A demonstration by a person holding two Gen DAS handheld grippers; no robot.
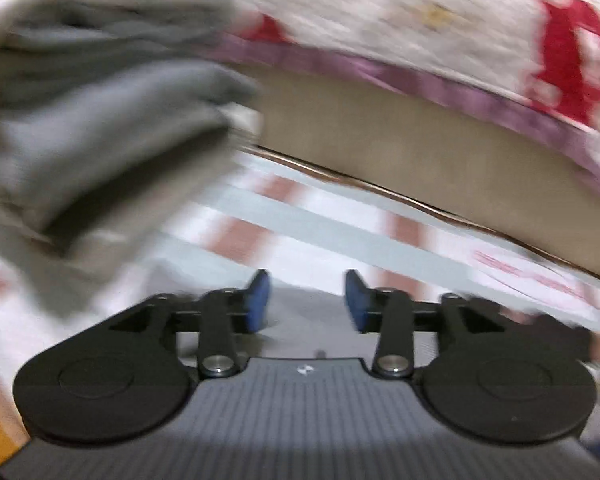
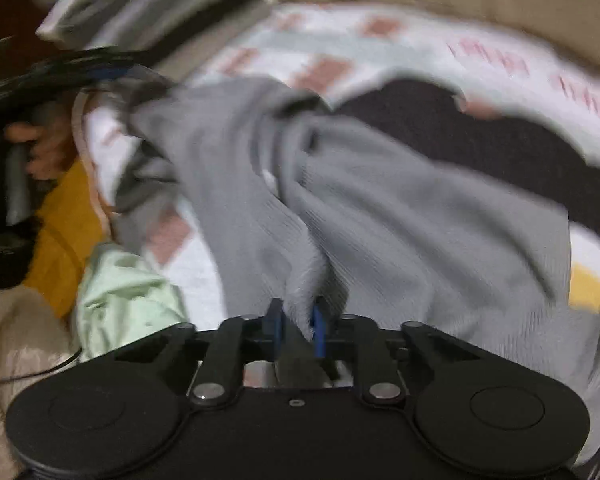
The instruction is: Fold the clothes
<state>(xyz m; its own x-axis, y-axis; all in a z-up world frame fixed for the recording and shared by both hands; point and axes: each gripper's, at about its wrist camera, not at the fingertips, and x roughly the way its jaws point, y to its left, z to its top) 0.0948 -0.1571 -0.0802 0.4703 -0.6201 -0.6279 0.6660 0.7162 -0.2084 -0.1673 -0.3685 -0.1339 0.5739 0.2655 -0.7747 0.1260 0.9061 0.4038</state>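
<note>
At 6 o'clock in the rt wrist view, right claw (image 2: 298, 322) clenched on grey garment (image 2: 380, 208), which drapes away over the patterned bedsheet (image 2: 340, 40). Left claw (image 1: 306, 300) released, holding nothing; folded grey stack (image 1: 100, 120) at 10 o'clock. Prob. mid-fold; next needs left claw on a free corner.

Each camera sits behind its own gripper, looking forward along the fingers, close and low over the checked bedsheet (image 1: 300, 216), which both views share.

A checked sheet (image 1: 320, 216) (white, grey, reddish) meets a tan board (image 1: 400, 148) under a red-printed cover (image 1: 420, 12).
</note>
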